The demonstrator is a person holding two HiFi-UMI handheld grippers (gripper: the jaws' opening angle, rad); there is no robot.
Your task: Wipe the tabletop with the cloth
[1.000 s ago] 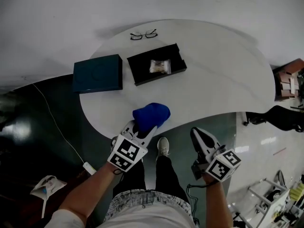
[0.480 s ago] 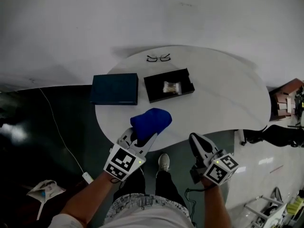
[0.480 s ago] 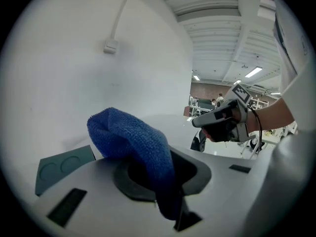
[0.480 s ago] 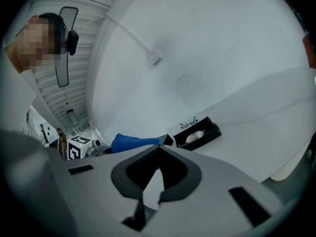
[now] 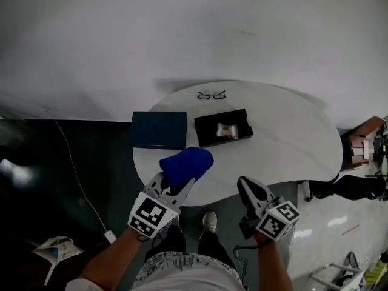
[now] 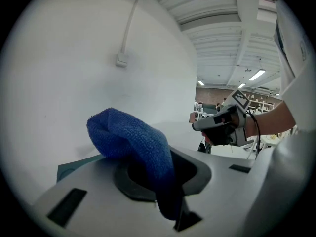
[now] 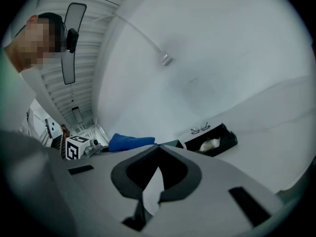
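A bunched blue cloth is pinched in my left gripper over the near left part of the white tabletop. I cannot tell whether it touches the surface. In the left gripper view the cloth fills the left gripper and hides its tips. My right gripper hangs off the table's front edge, above the floor, jaws together and holding nothing. In the right gripper view the tips of the right gripper meet, and the cloth shows to the left.
On the table lie a dark blue flat box, a black tray holding a small packet, and a pair of glasses at the far edge. A cable runs across the dark floor on the left. The person's shoe is below the table edge.
The head view has pulled back, so the table sits lower and smaller in frame. The left gripper still grips the cloth, now further over the tabletop. The right gripper stays shut beside the edge.
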